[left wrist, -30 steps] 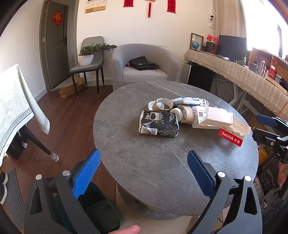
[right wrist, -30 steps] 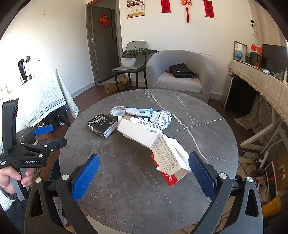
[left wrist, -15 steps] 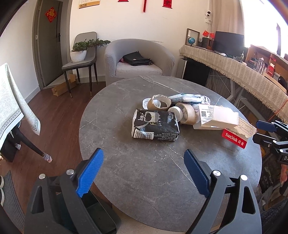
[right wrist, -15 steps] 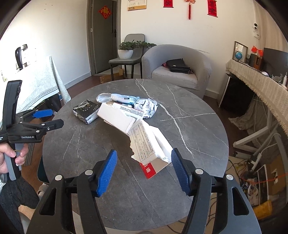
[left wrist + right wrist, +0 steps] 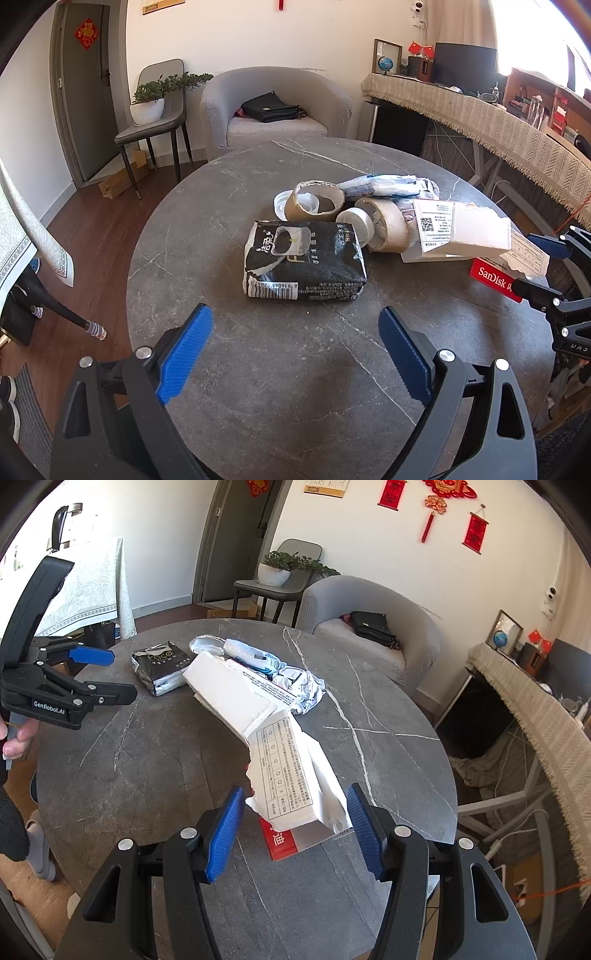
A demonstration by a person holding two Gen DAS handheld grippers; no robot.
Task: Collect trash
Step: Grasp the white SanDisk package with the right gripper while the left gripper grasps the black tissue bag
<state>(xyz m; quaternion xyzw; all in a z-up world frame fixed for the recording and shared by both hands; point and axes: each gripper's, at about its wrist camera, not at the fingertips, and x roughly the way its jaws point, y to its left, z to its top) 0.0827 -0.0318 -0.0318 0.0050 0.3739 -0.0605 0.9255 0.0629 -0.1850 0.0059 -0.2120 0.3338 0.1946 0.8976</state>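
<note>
- Between my right gripper's (image 5: 295, 814) blue pads lay the torn end of a white box (image 5: 291, 775); the jaws were closing around it, and I could not tell whether the pads pressed it yet, so I judged it framed but not yet gripped.
- Under that end poked a red card (image 5: 282, 843), flat on the table (image 5: 147, 775), likely next once the box was lifted.
- My left gripper (image 5: 295, 354) hung released, jaws wide and empty, aimed at the black pack (image 5: 304, 264) just ahead, which I judged to be its target.
- Trash sat bunched mid-table: the pack nearest my left, two tape rolls (image 5: 317, 201) and a white lid (image 5: 354, 219) touching behind it, crumpled wrap (image 5: 384, 184) beyond, the box leaning over to the right.
- Heaped like that, each piece called for a pick from the outer edge, which I took as the reason the grippers came in from opposite sides.
- Writing: "SanDisk" on the red card in the left view; "GenRobot.AI" on my left gripper's body in the right view; "Face" on the pack; a barcode on its near edge; a QR code and printed label on the box, with a table of small Chinese text I could not read.
</note>
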